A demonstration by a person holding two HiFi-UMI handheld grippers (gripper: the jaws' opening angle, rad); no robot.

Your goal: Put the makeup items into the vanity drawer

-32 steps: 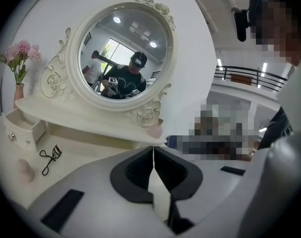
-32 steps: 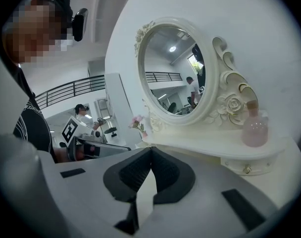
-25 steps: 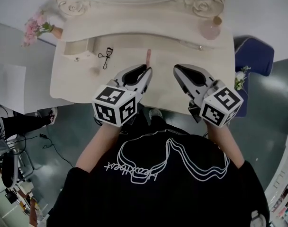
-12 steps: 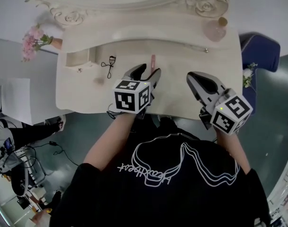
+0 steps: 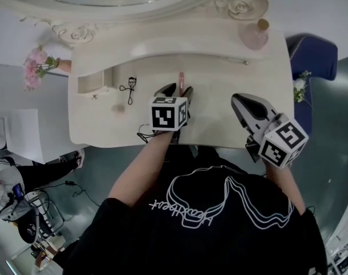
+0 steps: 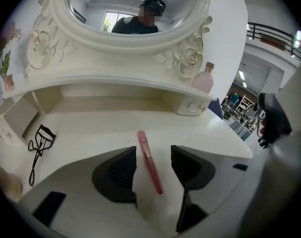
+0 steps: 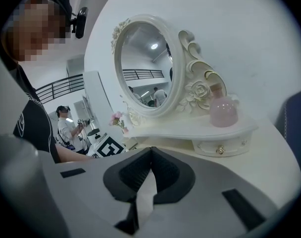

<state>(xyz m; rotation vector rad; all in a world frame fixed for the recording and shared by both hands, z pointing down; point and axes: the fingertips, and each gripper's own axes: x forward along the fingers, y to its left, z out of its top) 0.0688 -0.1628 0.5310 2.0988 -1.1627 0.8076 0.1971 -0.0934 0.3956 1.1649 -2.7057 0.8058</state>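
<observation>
Left gripper (image 5: pixel 181 88) is angled down over the middle of the desk (image 5: pixel 217 122). Its fingers stand wide, having just been opening. The pink makeup stick (image 6: pixel 149 163) lies flat between them with a gap on each side, neither pad pressing on it. Right gripper (image 7: pixel 150 150) sits over the desk's front right edge, fingers closed together on nothing. The eyelash curler (image 5: pixel 130 88) lies left of the stick, apart from it. The open drawer (image 5: pixel 93 82) sits at the left rear under the shelf, with bare surface before it.

Grey floor (image 5: pixel 334 145), blue chair (image 5: pixel 315 53) — white wall (image 5: pixel 314 4)
</observation>
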